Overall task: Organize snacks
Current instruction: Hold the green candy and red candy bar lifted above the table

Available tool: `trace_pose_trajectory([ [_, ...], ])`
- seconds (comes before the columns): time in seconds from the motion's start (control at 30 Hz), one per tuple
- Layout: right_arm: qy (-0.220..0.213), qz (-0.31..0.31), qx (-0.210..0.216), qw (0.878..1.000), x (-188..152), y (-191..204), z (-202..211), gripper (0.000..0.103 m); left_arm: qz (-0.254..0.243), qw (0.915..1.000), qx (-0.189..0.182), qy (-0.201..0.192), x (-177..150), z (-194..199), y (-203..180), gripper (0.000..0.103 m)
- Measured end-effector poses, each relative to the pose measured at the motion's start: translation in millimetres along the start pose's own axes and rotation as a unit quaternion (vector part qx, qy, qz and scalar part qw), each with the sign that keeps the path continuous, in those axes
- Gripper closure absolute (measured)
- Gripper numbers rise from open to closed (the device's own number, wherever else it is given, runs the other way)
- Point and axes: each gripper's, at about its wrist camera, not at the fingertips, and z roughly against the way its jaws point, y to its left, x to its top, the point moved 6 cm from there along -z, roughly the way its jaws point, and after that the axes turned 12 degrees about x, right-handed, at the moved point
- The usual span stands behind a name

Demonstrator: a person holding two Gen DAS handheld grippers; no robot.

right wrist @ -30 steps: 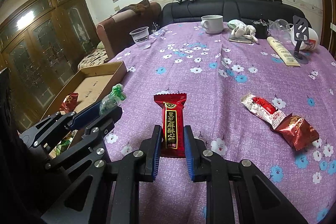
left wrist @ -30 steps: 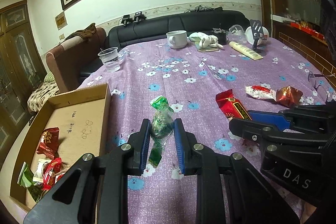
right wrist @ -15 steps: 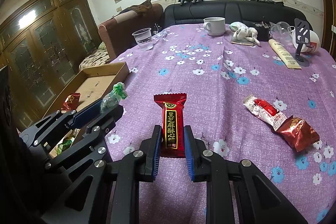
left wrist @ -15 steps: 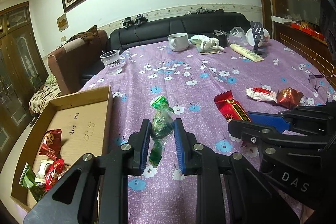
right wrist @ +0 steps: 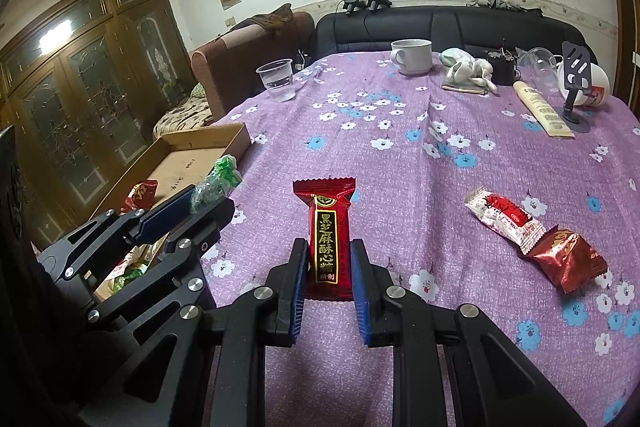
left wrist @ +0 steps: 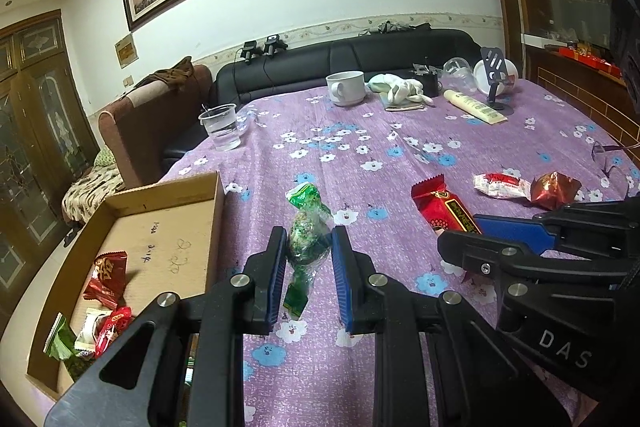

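Note:
My left gripper is shut on a green candy and holds it above the purple tablecloth, just right of the cardboard box. The box holds several wrapped snacks. My right gripper is shut on a red bar with gold writing and holds it above the cloth. In the right wrist view the left gripper with the green candy is at the left, by the box. A white-and-red snack and a dark red snack lie at the right.
A plastic cup of water, a white mug, a cloth, a cream tube, a phone stand and glasses are farther back on the floral table. A sofa and armchair stand behind it.
Both grippers have risen a little with their snacks still held; the table and box look slightly lower and farther away. Nothing was let go.

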Motion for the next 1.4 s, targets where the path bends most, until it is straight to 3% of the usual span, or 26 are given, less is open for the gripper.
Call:
trace_pose_trajectory([
  [1.4,-0.022,0.025,0.015,0.999,4.2,15.6,8.9,0.082,0.024,0.999,0.027,-0.025,3.0,9.5,16.4,0.083],
])
